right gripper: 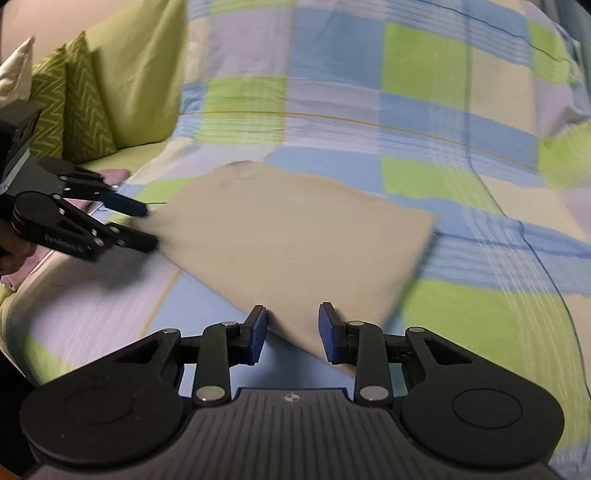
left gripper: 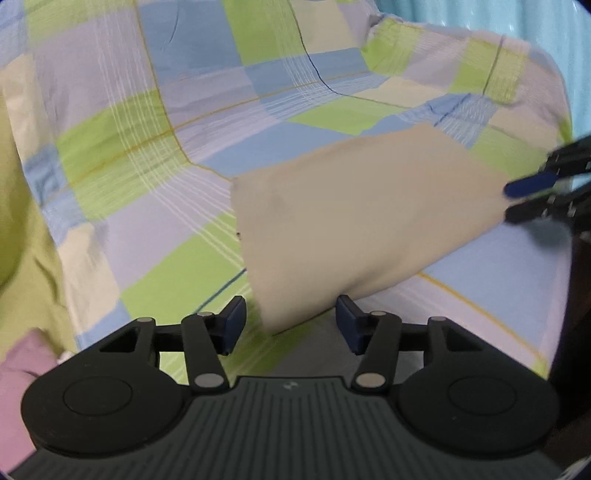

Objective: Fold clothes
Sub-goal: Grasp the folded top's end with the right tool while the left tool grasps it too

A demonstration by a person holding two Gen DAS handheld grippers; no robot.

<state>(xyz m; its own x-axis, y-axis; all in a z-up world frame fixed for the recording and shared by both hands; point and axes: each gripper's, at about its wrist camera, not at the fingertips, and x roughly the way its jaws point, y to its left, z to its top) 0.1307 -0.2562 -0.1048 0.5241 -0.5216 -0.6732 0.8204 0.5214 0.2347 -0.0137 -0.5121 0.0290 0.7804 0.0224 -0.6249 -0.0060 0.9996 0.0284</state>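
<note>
A beige folded garment (left gripper: pixel 354 229) lies flat on a checked bedspread (left gripper: pixel 155 155); it also shows in the right wrist view (right gripper: pixel 295 236). My left gripper (left gripper: pixel 291 323) is open, its jaws on either side of the garment's near corner. My right gripper (right gripper: pixel 291 328) is open, its jaws on either side of another near corner. Each gripper shows in the other's view: the right one (left gripper: pixel 517 203) at the garment's right edge, the left one (right gripper: pixel 149 225) at its left edge.
The checked bedspread (right gripper: pixel 424 110) covers the bed. Green cushions (right gripper: pixel 85 110) and a white pillow (right gripper: pixel 18 70) stand at the back left. A pink cloth (left gripper: pixel 18 373) lies at the lower left. A light blue curtain (left gripper: pixel 517 18) hangs behind.
</note>
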